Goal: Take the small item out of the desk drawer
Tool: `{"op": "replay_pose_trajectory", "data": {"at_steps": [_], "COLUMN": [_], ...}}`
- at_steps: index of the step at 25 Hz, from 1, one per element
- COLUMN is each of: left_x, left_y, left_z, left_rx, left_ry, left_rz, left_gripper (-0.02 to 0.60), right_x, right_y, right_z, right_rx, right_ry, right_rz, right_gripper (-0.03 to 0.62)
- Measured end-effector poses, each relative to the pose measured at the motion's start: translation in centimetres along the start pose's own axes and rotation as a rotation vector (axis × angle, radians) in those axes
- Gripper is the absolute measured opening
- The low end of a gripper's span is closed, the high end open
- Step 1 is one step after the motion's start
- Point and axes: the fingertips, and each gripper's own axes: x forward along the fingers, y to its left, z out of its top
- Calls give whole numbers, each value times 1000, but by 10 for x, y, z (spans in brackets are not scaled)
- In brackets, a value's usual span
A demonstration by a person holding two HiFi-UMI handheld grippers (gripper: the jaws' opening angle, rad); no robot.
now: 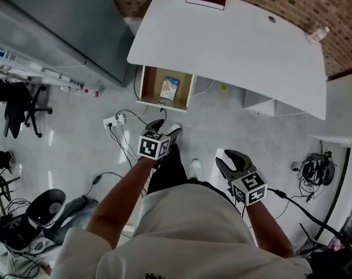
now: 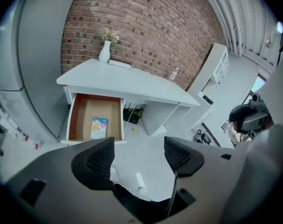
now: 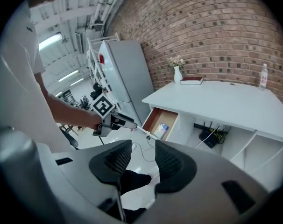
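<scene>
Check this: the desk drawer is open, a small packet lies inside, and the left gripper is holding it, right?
Not holding. The left gripper view shows the left gripper open and empty, away from the open drawer; the small packet lies inside.

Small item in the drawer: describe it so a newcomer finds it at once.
Find the white desk against the brick wall; an open drawer with a brown wooden inside hangs out under its left end. Flat on the drawer's floor lies a small pale packet printed blue and yellow, the only thing in there.
</scene>
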Motion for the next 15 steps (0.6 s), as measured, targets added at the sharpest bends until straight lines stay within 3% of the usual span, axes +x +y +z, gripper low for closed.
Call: {"op": "replay_pose_trajectory", "data": {"at_steps": [3,7,11,15], "left_x": [47,111,179,230], "left_y": [41,106,163,209], "left_z": [27,52,55,51], "left_rx": [29,47,81,67], "left_ry": [35,81,154,239], "left_rz": [-16,31,107,175], "left_gripper": [325,347,367,383], "right_x": [24,63,91,115], "right_y": [-21,-40,-57,-76], "right_z": [20,31,34,24], "right_rx": [64,135,196,244], "right_ry": [17,46,68,107], "right_rz": [-42,-72,-85,-84], "right_gripper": [175,175,175,175]}}
